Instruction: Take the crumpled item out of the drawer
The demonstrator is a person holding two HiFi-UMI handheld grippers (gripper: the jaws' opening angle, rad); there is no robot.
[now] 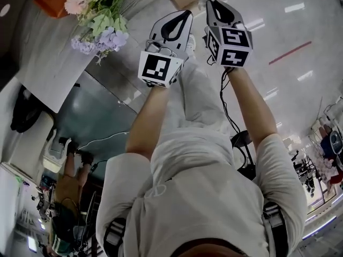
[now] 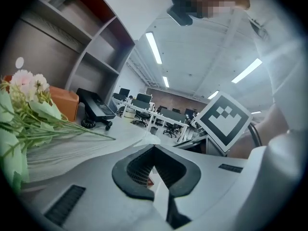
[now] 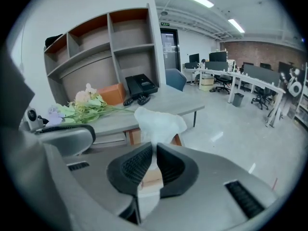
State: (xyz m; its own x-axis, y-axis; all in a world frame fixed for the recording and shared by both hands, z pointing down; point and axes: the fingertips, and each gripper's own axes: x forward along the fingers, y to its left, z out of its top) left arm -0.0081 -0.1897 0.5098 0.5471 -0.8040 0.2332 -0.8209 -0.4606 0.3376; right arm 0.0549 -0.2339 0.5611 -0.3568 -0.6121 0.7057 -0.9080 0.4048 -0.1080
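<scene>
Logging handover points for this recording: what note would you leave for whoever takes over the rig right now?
Right claw: shut on the crumpled white tissue, held in the air near the desk.
Left claw: shut, nothing in it, up beside the right one.
Done: the tissue is out and lifted clear.
Left: probably only setting it down. The drawer cannot be made out clearly, so check whether it needs closing.
</scene>
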